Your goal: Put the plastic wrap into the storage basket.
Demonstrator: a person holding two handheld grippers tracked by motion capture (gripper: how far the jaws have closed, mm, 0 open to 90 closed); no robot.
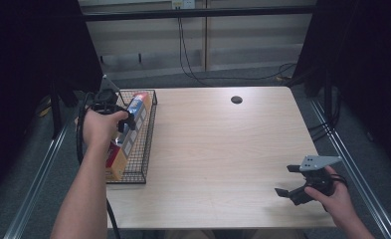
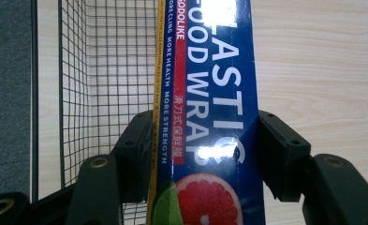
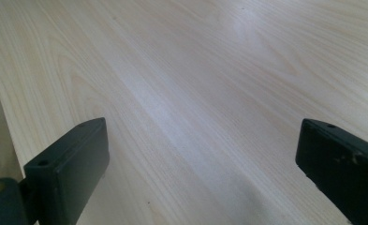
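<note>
Left gripper (image 2: 205, 145) was clamped across a long blue cardboard box of plastic food wrap (image 2: 209, 93), its two black jaws pressed against the box's opposite long sides just above a printed grapefruit slice. In the high view the person's left hand (image 1: 99, 127) held that gripper (image 1: 125, 121) over a black wire mesh basket (image 1: 148, 144) standing at the left edge of the light wooden desk (image 1: 218, 149), with the box (image 1: 136, 112) lying lengthwise in the basket; whether it rested on the mesh or was raised off it could not be told. An orange-and-red box (image 1: 114, 162) lay in the basket's near end. Right gripper (image 1: 290, 180), held in the person's right hand (image 1: 335, 196) near the desk's front right corner, had its jaws spread wide apart with nothing between them, just above bare wood (image 3: 195, 93). A small dark round hole (image 1: 236, 99) sat near the desk's far edge.
</note>
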